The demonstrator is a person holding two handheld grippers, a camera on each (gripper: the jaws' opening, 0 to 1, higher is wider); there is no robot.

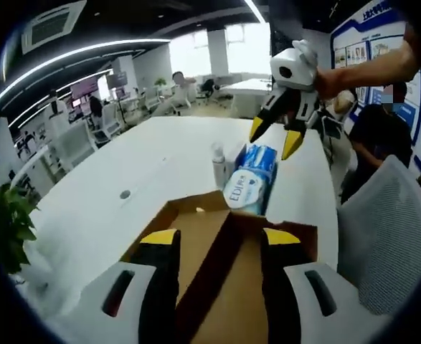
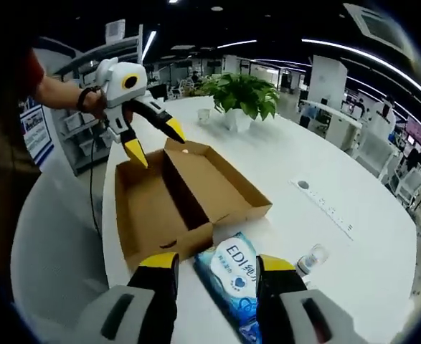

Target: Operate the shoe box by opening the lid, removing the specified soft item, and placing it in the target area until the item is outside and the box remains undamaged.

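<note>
A brown cardboard shoe box (image 2: 196, 188) lies open on the white table, lid folded back, both halves bare inside. A blue soft tissue pack (image 2: 237, 276) lies on the table just beyond the box's end, and it is also in the left gripper view (image 1: 252, 179). My right gripper (image 2: 217, 265) is open, its jaws spread either side of the pack; seen from the left gripper view (image 1: 273, 140) it hangs above the pack, apart from it. My left gripper (image 1: 221, 240) is open over the box (image 1: 217, 287), and in the right gripper view (image 2: 155, 143) it hovers above the far end.
A small clear bottle (image 1: 218, 161) stands next to the pack. A potted plant (image 2: 239, 97) sits at one table end. A socket strip (image 2: 325, 204) lies mid-table. A grey mesh chair (image 1: 389, 236) is beside the table, with office desks and people behind it.
</note>
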